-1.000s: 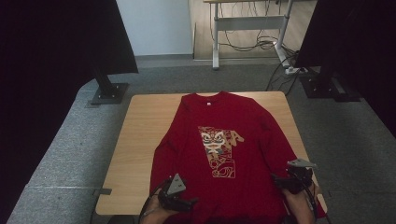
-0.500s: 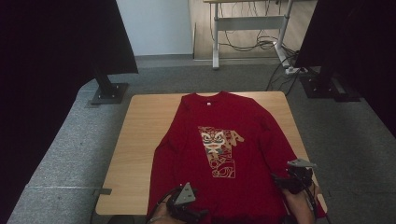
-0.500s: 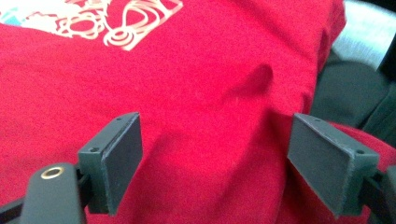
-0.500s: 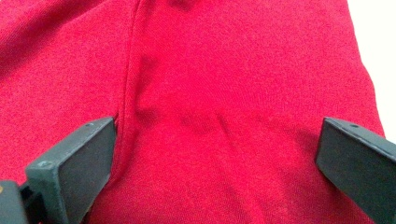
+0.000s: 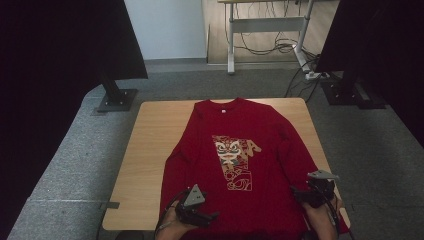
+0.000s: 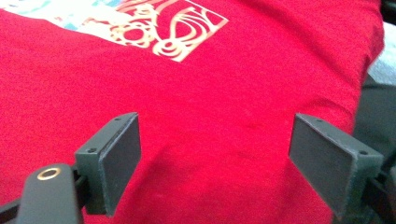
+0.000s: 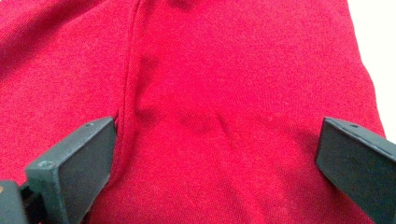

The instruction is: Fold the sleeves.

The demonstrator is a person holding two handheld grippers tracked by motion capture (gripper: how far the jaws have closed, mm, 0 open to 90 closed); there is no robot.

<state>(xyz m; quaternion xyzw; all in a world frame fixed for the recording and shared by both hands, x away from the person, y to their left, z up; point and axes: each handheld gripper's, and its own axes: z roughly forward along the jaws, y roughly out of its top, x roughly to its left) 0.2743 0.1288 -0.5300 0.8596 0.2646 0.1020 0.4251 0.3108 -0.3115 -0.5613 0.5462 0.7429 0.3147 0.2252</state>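
Observation:
A red long-sleeved shirt [image 5: 270, 145] with a gold and white print [image 5: 232, 160] lies flat, front up, on the wooden table [image 5: 150, 150]. My left gripper [image 5: 214, 216] hovers over the shirt's lower left hem, pointing right. Its jaws have just been opening a little and stand wide, with red cloth [image 6: 210, 93] below them and nothing between the pads [image 6: 123, 156]. My right gripper [image 5: 296, 192] sits over the lower right side near the sleeve, pointing left. In the right gripper view its jaws are wide open above a seam [image 7: 130, 70], with nothing in the right gripper [image 7: 217, 163].
Dark panels on stands [image 5: 117, 95] flank the table's far corners. A desk frame with cables [image 5: 270, 30] stands beyond on grey carpet. Bare wood [image 5: 145, 190] shows left of the shirt; the shirt's right sleeve reaches the table's right edge [image 5: 325, 155].
My left gripper has shifted slightly right and upward over the shirt's lower hem. The right gripper and the shirt have not moved.

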